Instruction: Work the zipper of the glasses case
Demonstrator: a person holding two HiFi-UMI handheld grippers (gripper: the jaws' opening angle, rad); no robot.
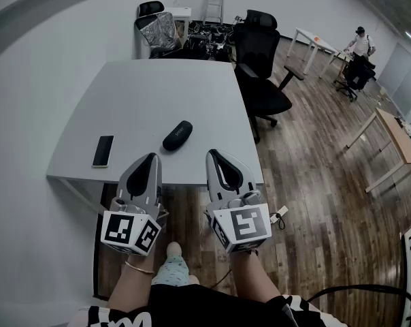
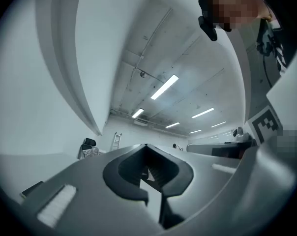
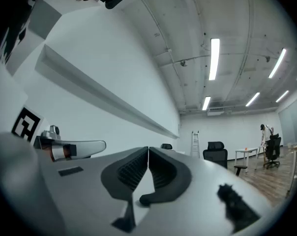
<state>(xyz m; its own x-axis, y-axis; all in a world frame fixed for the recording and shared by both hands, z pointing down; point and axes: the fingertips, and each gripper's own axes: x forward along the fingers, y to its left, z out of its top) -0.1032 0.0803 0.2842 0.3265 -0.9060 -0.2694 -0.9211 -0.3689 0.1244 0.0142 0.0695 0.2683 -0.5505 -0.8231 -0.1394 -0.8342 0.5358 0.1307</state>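
Glasses case (image 1: pixel 177 135) sits mid-frame on the table (image 1: pixel 158 87), just above and between both grippers, long axis running lower left to upper right. Left gripper (image 1: pixel 150 157) and right gripper (image 1: pixel 212 154) are both closed and empty, left looks marginally nearer. Phone (image 1: pixel 103 150) lies to the left, path looks unobstructed.

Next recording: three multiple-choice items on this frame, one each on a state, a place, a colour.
1. The left gripper and right gripper are: A both open; B both shut, empty; C both gripping something.
2. The glasses case lies: A on the table, right of the phone; B on the floor; C in the right gripper.
3. The glasses case is: A white; B red; C black.
Answers: 1 B, jaws meet in each gripper view, nothing between; 2 A, the head view shows it there; 3 C, dark on the grey top.
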